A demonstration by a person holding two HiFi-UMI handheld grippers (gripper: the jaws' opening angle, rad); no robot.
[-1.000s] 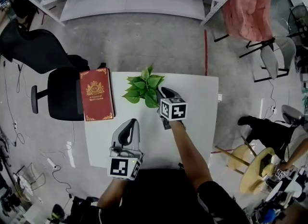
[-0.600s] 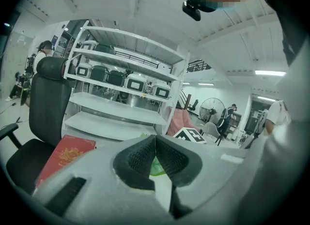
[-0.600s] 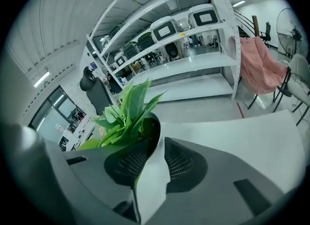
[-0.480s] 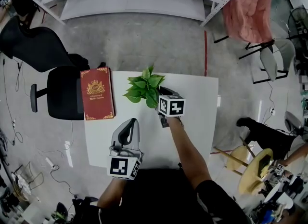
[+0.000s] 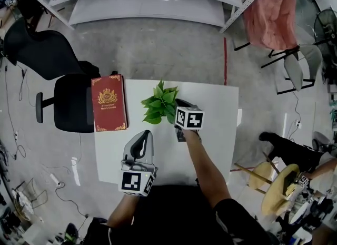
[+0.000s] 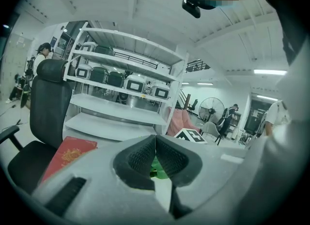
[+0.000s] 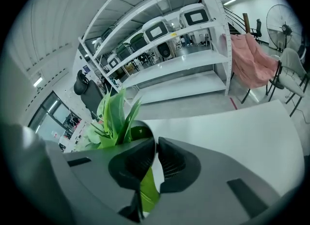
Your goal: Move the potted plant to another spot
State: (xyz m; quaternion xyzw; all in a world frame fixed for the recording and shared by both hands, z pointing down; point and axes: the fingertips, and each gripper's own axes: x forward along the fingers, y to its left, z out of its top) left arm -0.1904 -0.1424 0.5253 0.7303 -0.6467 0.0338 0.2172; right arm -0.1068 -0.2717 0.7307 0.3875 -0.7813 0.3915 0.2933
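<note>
Potted plant: the potted plant [image 5: 159,104] stands at the far side of the table [image 5: 210,112], about midway across it. Its leaves reach just to the far edge.
Change: compared with the head view a second ago, I read the leaves as drawn in and sitting slightly nearer to me; then they overhung the far edge. The camera also shifted, so I record this as probable, not certain.
Right gripper: the right gripper [image 7: 156,144] is at the plant's right side. Its jaws are drawn almost together, leaving only a thin slit, and pinch what I take to be the pot rim [image 7: 134,129]. A green leaf shows low in the gap.
Meaning for the task: I judge the grasp made and the carry barely begun. The plant has not reached a new spot.
Left gripper: the left gripper [image 6: 155,142] hangs over the near left of the table with its jaws together and nothing in them. The green seen past them is the plant, farther off.
Surroundings: a red book [image 5: 109,103] lies at the table's far left corner, apart from the plant. An office chair [image 5: 68,101] stands left of the table.
Risk: a rim pinch may let the pot swing, so I would keep it upright and move it slowly.
</note>
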